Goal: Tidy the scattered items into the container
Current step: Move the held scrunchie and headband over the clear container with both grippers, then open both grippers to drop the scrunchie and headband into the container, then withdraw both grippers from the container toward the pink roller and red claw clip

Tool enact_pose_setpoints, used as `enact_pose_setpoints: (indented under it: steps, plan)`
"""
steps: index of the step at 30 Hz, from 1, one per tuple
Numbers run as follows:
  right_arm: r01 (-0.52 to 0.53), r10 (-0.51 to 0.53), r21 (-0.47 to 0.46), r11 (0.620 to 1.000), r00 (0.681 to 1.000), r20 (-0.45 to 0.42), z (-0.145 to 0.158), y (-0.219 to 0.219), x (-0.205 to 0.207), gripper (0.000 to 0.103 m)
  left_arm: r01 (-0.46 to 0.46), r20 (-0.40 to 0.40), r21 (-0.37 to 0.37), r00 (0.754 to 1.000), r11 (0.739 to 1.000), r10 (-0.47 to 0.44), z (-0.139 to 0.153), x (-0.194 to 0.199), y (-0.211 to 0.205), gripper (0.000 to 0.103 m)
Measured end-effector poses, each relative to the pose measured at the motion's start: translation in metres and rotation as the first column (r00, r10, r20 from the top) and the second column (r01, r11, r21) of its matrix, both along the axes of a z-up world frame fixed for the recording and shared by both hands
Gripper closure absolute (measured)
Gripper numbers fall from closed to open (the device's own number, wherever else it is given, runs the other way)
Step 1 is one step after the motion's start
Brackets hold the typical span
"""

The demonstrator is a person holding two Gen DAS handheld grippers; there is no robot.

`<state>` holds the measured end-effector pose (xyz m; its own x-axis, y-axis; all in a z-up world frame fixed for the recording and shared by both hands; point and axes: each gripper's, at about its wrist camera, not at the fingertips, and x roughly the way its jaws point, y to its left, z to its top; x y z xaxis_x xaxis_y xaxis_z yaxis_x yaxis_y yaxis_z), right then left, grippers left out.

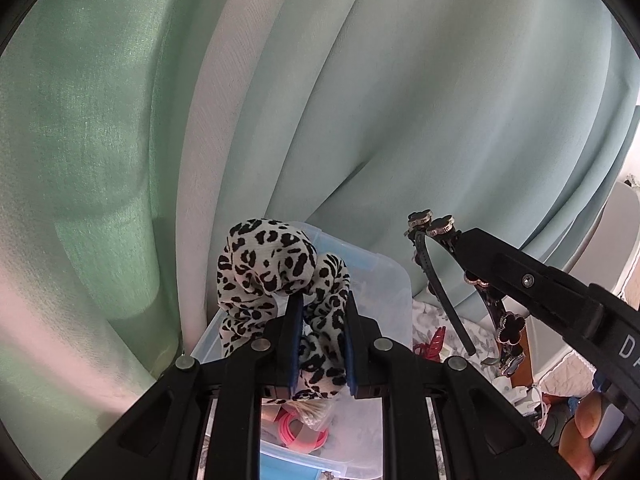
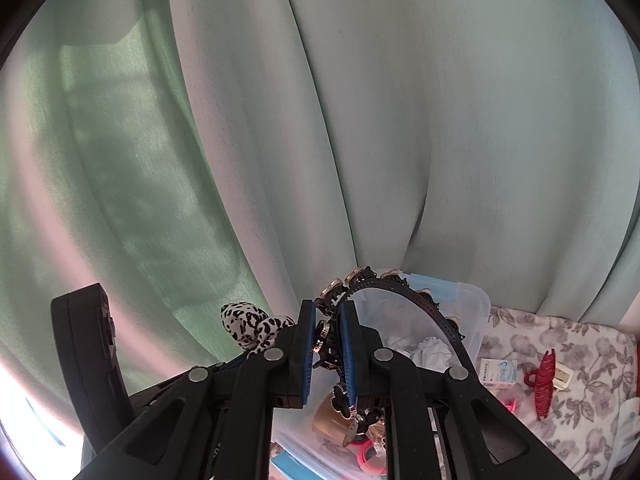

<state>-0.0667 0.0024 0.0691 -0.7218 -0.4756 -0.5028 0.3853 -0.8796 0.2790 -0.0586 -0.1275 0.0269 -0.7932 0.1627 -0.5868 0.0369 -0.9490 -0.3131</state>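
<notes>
A black-and-white leopard-print fabric scrunchie is pinched between the blue pads of my left gripper, which holds it above a clear plastic container. My right gripper is shut on a black toothed headband set with dark clover ornaments, also held over the container. In the left wrist view the right gripper comes in from the right with the headband hanging below it. The scrunchie shows to the left in the right wrist view.
Pale green curtains hang close behind the container. Pink rings and crumpled white paper lie inside it. To its right, on a floral cloth, lie a red hair claw and a small white box.
</notes>
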Motion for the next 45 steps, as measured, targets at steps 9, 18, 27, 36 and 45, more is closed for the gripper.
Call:
enact_pose_setpoints:
  steps: [9, 18, 27, 36, 45]
  plan:
    - [-0.019, 0.018, 0.011, 1.000, 1.000, 0.022, -0.006, 0.000, -0.009, 0.083, 0.002, 0.022, 0.006, 1.000, 1.000, -0.002, -0.002, 0.001, 0.008, 0.039]
    - [-0.010, 0.009, 0.020, 1.000, 0.999, 0.043, -0.011, 0.001, -0.007, 0.059, 0.002, 0.035, -0.004, 0.999, 1.000, -0.002, -0.002, -0.003, 0.021, 0.026]
    - [0.006, -0.007, 0.022, 1.000, 0.998, 0.056, -0.016, 0.003, -0.004, 0.049, -0.011, 0.039, -0.038, 0.999, 0.999, 0.012, 0.000, 0.008, 0.007, 0.015]
    - [0.029, -0.031, 0.024, 0.999, 0.998, 0.059, -0.020, 0.011, 0.003, 0.037, -0.022, 0.017, -0.079, 1.000, 0.997, 0.023, -0.001, 0.013, 0.016, 0.005]
    - [0.071, -0.073, 0.045, 0.996, 0.996, 0.058, -0.024, 0.019, 0.008, 0.013, -0.027, 0.009, -0.093, 1.000, 0.995, 0.028, 0.000, 0.018, 0.018, 0.004]
